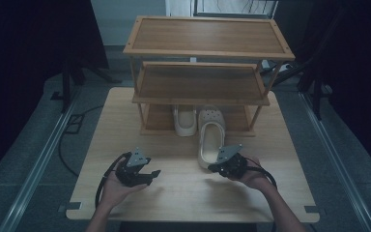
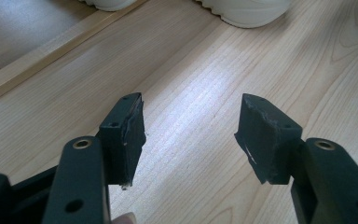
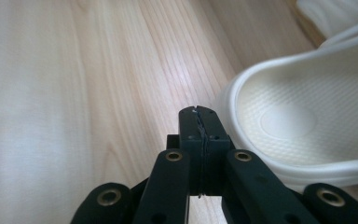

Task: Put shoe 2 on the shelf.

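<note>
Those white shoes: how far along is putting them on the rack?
One clog already sits on the rack's bottom shelf. The second clog lies on the table, partly in. The right gripper, shut and empty, is beside its heel; the left gripper waits open. Seating it remains.

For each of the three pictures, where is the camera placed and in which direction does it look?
High view: above the person's side, looking forward and down at the table, the wooden rack and cream clogs; forearms, both hands, left gripper and right gripper show.
Left gripper view: on the left gripper, looking along its open fingers at the table.
Right gripper view: on the right gripper, its fingers shut and empty, beside the near clog.
Shared: the near clog appears in the high view and the right gripper view.
</note>
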Demonstrator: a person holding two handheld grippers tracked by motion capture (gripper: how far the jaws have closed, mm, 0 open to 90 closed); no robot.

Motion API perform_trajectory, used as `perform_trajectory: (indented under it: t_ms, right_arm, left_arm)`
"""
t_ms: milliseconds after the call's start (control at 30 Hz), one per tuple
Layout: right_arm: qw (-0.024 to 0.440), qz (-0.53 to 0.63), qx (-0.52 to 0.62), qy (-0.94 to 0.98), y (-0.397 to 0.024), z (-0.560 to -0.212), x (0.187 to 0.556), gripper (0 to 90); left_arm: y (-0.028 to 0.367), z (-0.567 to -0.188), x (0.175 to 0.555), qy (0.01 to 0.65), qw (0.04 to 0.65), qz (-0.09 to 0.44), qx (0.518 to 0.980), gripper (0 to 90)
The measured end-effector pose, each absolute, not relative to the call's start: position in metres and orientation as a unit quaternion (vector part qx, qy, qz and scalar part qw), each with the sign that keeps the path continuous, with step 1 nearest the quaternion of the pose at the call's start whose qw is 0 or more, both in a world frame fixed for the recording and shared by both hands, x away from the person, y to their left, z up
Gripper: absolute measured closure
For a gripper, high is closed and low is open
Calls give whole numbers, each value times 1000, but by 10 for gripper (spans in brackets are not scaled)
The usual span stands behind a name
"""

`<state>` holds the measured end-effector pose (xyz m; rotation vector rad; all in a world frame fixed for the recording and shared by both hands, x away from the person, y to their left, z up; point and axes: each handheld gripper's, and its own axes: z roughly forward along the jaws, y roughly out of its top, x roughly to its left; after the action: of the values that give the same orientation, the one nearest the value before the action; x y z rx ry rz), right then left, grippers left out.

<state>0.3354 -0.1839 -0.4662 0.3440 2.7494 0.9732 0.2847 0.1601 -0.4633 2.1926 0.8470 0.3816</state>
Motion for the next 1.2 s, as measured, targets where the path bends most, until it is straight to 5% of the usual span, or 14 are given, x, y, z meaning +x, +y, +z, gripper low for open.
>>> perform_trajectory:
  t_ms: [1200]
  right_arm:
    - [201,366,216,883,-181,-471,431,900]
  left_arm:
    - [167,-460,286,335,381,149,849,413]
